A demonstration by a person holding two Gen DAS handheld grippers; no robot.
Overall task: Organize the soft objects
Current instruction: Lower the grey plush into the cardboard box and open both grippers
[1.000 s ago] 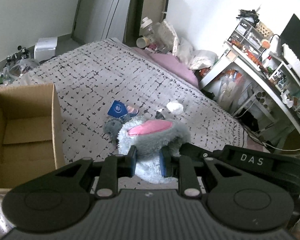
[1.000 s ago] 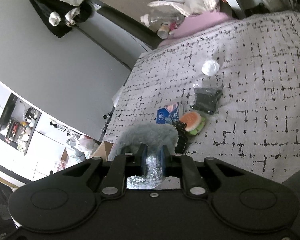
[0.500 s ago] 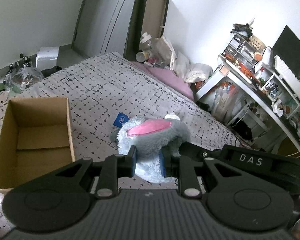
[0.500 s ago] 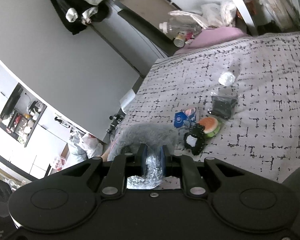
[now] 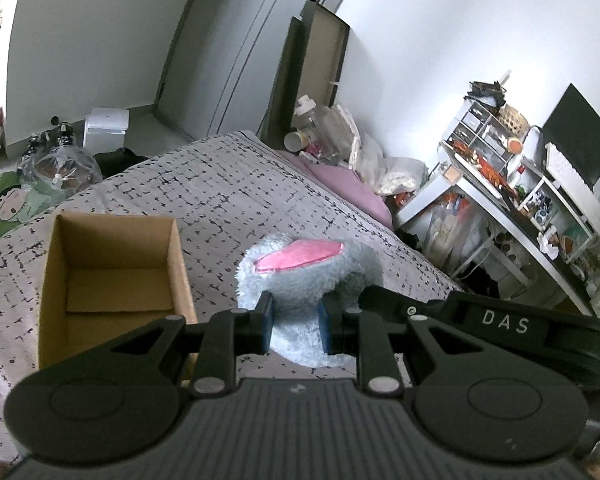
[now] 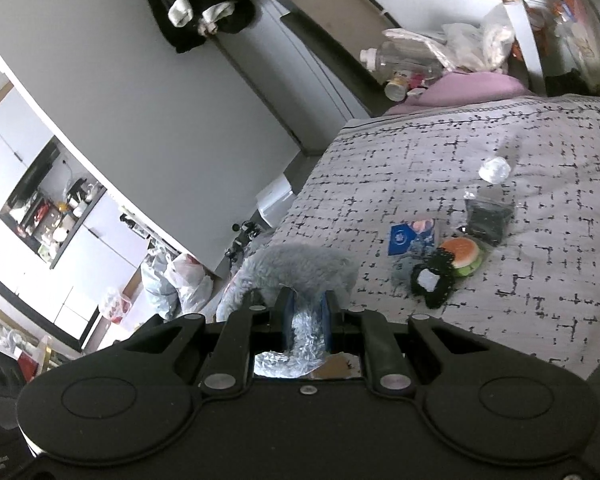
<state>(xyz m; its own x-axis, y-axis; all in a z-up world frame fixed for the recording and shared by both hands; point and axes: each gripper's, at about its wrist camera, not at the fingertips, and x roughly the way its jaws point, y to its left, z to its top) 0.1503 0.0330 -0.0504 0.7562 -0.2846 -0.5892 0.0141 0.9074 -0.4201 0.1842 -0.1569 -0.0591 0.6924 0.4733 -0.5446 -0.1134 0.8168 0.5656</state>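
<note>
A grey plush toy (image 5: 312,276) with a pink ear patch hangs in the air above the bed, held from two sides. My left gripper (image 5: 295,320) is shut on its fur. My right gripper (image 6: 306,314) is shut on another part of the same plush (image 6: 300,268); its black body also shows in the left wrist view (image 5: 480,320). An open, empty cardboard box (image 5: 112,276) sits on the bed just left of the plush. A burger plush (image 6: 462,254), a black knitted item (image 6: 430,280), a blue packet (image 6: 410,236) and a dark pouch (image 6: 488,220) lie on the bed.
The bed has a grey patterned cover (image 5: 228,192) and a pink pillow (image 5: 348,188) at its head. A cluttered white desk (image 5: 512,200) stands right of the bed. Bags (image 5: 56,168) and a white bin (image 5: 104,132) sit on the floor at left. A white wad (image 6: 494,169) lies on the bed.
Both grippers have lifted the grey plush up off the bed and moved it toward the cardboard box. The small items on the bed stayed in place.
</note>
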